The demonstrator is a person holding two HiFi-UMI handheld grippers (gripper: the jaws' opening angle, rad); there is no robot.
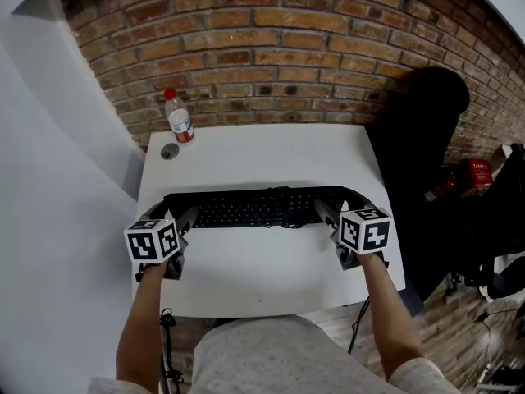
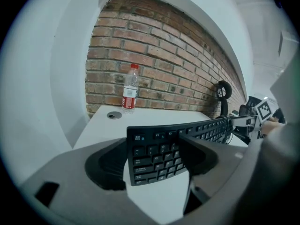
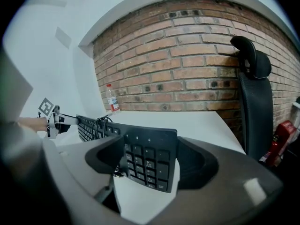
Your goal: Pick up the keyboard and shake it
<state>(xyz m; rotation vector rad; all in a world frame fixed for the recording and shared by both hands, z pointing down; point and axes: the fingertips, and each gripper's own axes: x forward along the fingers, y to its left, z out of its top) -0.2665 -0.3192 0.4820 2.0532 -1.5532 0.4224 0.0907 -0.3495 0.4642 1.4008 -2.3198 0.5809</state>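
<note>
- One black keyboard [image 1: 254, 208] spans the middle of a white table [image 1: 262, 158], running from 9 to 3 o'clock in the head view, keys up
- The left gripper [image 1: 187, 218] has its jaws set wide and clamped on the keyboard's left end at 9 o'clock; one jaw lies over the keys and the other sits against the outer edge
- The right gripper [image 1: 326, 212] is also wide and closed on the number-pad end at 3 o'clock, with a pad on either side of that end
- In both gripper views the keyboard's ends look raised off the tabletop
- A looped cable [image 3: 97, 124] sits by the keyboard's far edge
- A bottle [image 1: 178, 120] with a red cap stands at the table's 11 o'clock corner, just beside a round grommet [image 1: 169, 151]
- A black chair [image 1: 422, 130] stands at the table's 3 o'clock side, by the brick wall [image 1: 271, 48]
</note>
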